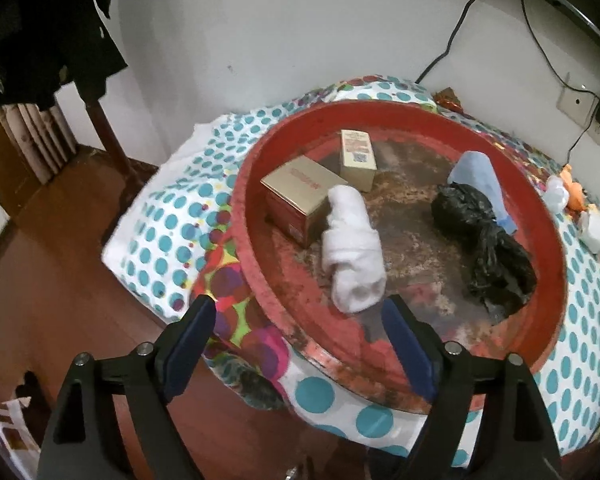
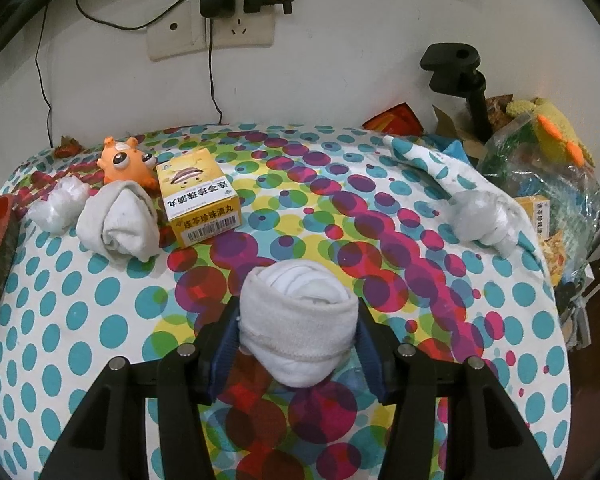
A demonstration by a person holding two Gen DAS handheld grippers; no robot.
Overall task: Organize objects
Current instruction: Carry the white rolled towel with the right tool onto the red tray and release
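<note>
Polka-dot cloth [image 2: 100, 280] covers the table, white wall with socket panel [image 2: 212, 36] behind. Right gripper [image 2: 298, 334] clamped on a rolled white sock [image 2: 300, 320], held at the near centre, just over the cloth. Far left on cloth: another rolled sock [image 2: 120, 220], yellow box [image 2: 200, 200], orange toy [image 2: 126, 160] behind them. Grey bundle [image 2: 480, 220] far right. Left gripper [image 1: 300, 320] jaws apart, empty, at near rim of red tray [image 1: 548, 208]. Tray holds white sock roll [image 1: 352, 248], two gold boxes [image 1: 300, 196], black bag [image 1: 484, 240], blue item [image 1: 480, 176].
</note>
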